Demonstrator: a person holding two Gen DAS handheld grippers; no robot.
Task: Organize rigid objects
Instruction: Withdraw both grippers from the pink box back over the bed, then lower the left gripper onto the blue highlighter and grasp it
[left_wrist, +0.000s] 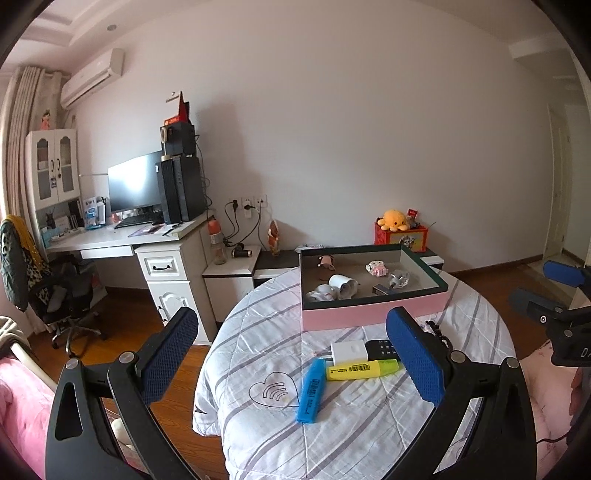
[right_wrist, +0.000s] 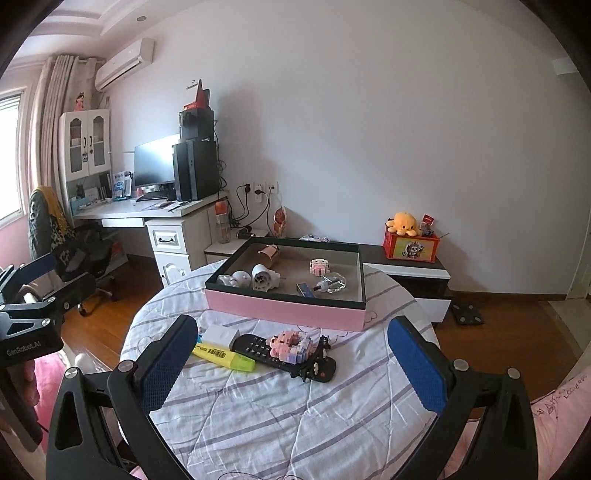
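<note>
A pink box (left_wrist: 373, 312) (right_wrist: 284, 310) with a dark rim stands at the far side of the round table and holds several small items. In front of it lie a blue highlighter (left_wrist: 311, 391), a yellow highlighter (left_wrist: 364, 368) (right_wrist: 225, 356), a white charger (left_wrist: 349, 351) (right_wrist: 220, 335), a black remote (left_wrist: 382, 349) (right_wrist: 258, 349) and a pink block toy (right_wrist: 290, 344) resting on the remote. My left gripper (left_wrist: 295, 360) hovers open above the highlighters. My right gripper (right_wrist: 295, 363) hovers open over the remote and toy. Neither holds anything.
The table wears a striped white quilt (left_wrist: 369, 424) (right_wrist: 295, 413). Behind it run a low cabinet (right_wrist: 410, 264) with a red box and a yellow plush (right_wrist: 404, 223), and a white desk (left_wrist: 122, 240) with a monitor. An office chair (left_wrist: 55, 291) stands left on the wood floor.
</note>
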